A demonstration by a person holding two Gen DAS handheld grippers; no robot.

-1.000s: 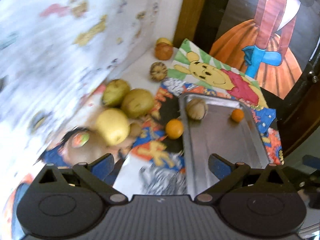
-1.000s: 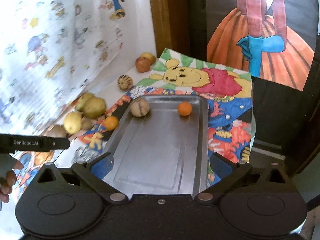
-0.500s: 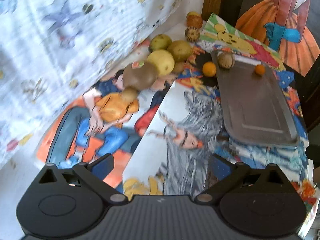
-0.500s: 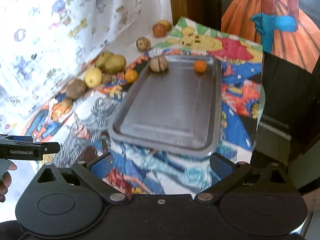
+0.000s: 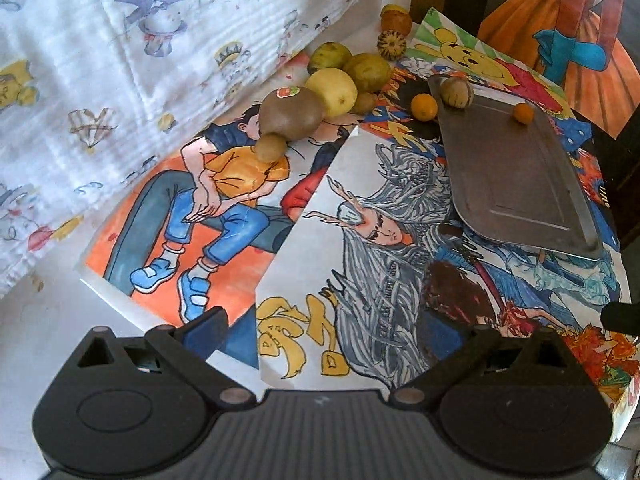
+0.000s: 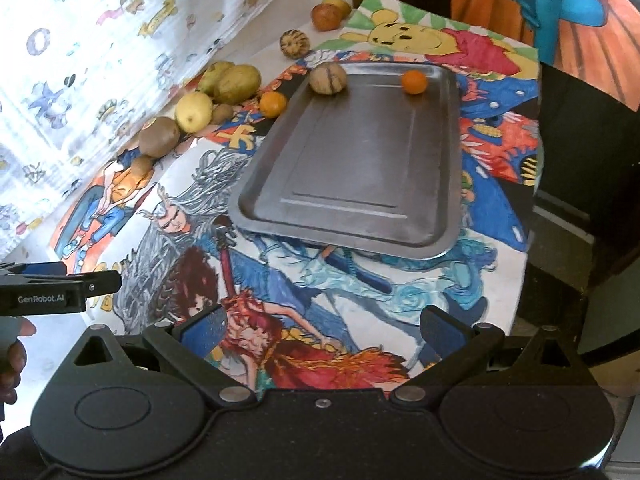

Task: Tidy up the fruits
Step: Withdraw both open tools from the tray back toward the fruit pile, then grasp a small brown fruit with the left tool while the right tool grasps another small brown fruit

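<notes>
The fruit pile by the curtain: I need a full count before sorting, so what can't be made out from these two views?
- Yellow fruit at the far corner, both views: mostly hidden behind the reddish fruit.
- Small brown fruit, both views: tucked behind the yellow pear.
- Green pear, right wrist view: largely covered by the potato-like fruit.
- Sticker on the brown pear: print too small to read.
</notes>
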